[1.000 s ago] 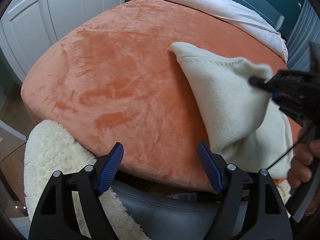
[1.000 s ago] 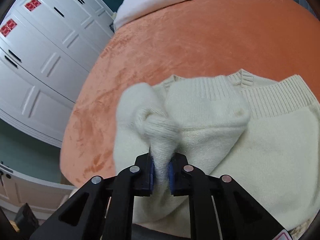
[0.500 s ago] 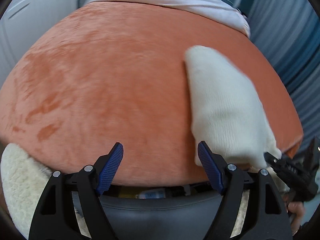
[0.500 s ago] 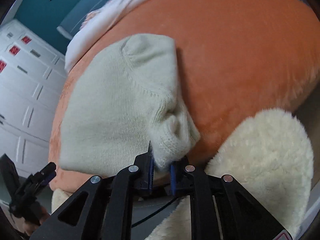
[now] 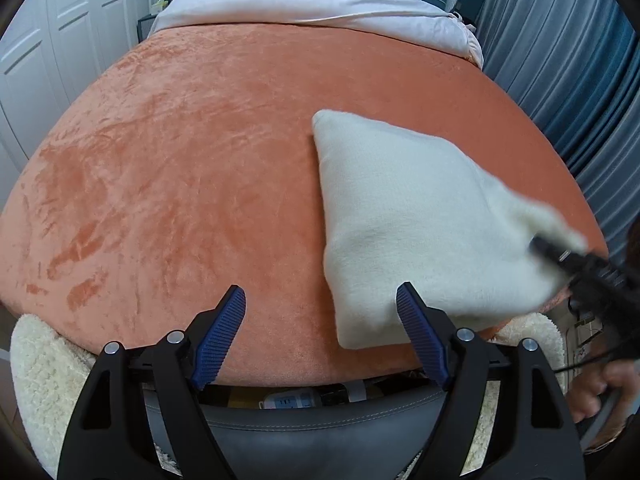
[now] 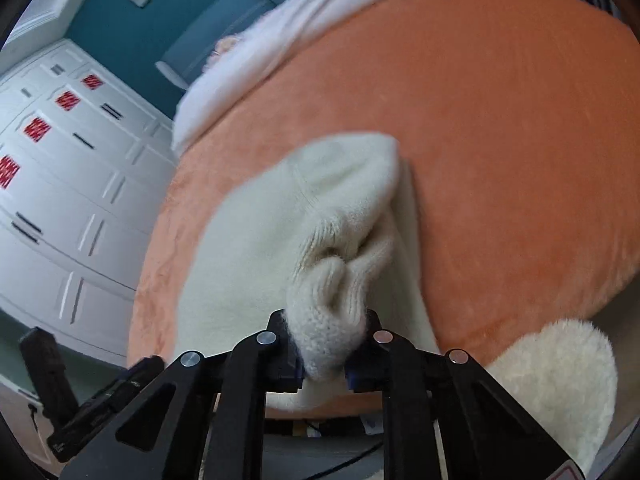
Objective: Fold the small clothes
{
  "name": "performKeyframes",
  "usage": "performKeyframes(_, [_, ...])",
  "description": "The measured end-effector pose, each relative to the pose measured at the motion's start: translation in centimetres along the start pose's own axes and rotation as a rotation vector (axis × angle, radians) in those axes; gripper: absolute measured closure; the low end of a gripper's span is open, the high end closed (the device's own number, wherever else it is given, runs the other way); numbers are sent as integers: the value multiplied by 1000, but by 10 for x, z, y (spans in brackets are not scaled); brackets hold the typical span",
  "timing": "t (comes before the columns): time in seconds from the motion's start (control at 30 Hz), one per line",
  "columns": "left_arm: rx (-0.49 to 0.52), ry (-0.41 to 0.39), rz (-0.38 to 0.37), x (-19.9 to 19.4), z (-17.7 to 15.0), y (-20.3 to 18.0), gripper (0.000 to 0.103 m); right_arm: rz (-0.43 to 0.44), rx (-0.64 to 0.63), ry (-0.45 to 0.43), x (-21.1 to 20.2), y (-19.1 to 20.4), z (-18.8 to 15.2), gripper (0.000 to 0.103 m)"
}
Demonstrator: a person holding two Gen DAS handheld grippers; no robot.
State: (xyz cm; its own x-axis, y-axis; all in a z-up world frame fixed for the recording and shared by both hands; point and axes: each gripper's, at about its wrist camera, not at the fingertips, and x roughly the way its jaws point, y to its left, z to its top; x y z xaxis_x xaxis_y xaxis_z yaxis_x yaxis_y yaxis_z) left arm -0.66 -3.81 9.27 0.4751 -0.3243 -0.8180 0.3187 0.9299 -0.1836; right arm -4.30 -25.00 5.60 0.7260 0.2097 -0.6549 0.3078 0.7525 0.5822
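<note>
A cream knitted sweater lies folded on the orange blanket near the bed's front right edge. My right gripper is shut on a bunched part of the sweater and holds that corner lifted off the bed. It also shows in the left wrist view at the sweater's right corner. My left gripper is open and empty, hovering over the bed's front edge just left of the sweater, its right finger beside the sweater's near corner.
A fluffy cream rug lies below the bed's front edge, also visible in the left wrist view. A white quilt covers the bed's far end. White wardrobe doors stand left, blue curtains right.
My right gripper has lifted the sweater's corner up from the bed's front edge, still clamped. The left gripper has stayed open and swung its view back over the bed.
</note>
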Motion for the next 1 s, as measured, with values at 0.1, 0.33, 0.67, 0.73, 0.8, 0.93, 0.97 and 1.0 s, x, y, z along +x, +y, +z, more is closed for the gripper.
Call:
performKeyframes(0.1, [6, -15, 1, -4, 3, -5, 27, 76, -73, -74, -19, 23, 13, 90])
performKeyframes(0.33, [25, 1, 20, 3, 2, -15, 23, -175, -34, 168, 32, -34, -32, 80])
performKeyframes(0.67, [76, -17, 63, 25, 22, -42, 23, -158, -224, -16, -33, 24, -18, 73])
performKeyframes(0.73, [80, 56, 84, 50, 18, -42, 20, -187, -234, 94, 5, 17, -21, 73])
performKeyframes(0.8, [52, 87, 90, 62, 13, -39, 16, -230, -206, 243, 47, -1, -37, 74])
performKeyframes(0.93, [50, 93, 87, 59, 7, -36, 16, -262, -230, 200, 40, 19, -39, 74])
performKeyframes(0.97, [58, 90, 89, 58, 6, -38, 16, -250, -233, 169, 32, 23, -37, 74])
performKeyframes(1.0, [60, 92, 91, 59, 6, -39, 16, -250, -239, 155, 24, 20, -40, 74])
